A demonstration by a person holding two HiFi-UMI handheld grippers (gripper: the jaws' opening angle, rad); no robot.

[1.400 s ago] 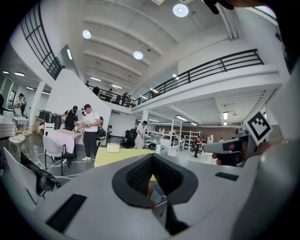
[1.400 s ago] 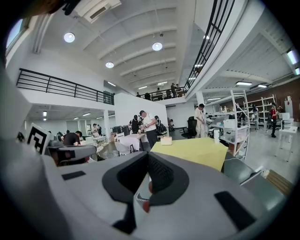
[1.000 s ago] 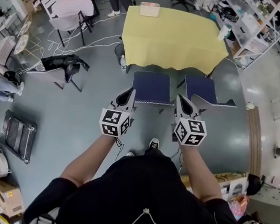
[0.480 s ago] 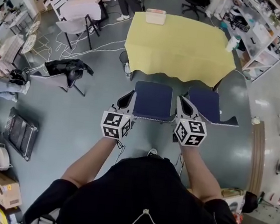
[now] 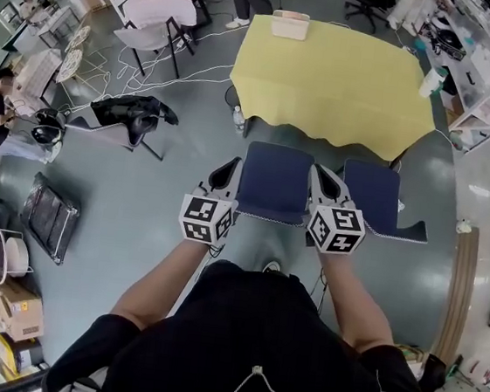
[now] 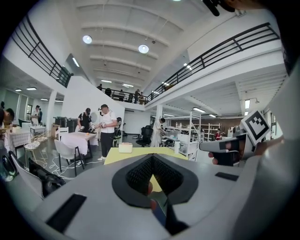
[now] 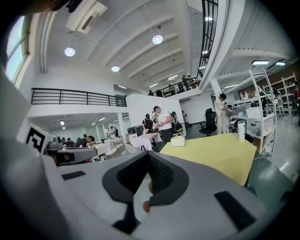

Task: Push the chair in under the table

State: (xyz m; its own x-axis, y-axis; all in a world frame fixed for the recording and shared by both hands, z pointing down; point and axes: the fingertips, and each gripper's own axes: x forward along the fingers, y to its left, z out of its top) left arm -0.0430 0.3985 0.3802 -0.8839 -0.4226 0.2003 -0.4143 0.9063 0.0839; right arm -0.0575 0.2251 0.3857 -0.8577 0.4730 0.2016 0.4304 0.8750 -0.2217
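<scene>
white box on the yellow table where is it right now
In the head view the white box sits at the far edge of the yellow table, left of centre, straight across from the left blue chair.

At the head view's centre the chair [image 5: 273, 181] hides its own legs, and the cloth-draped table [image 5: 338, 70] at upper centre hides its legs too.
</scene>
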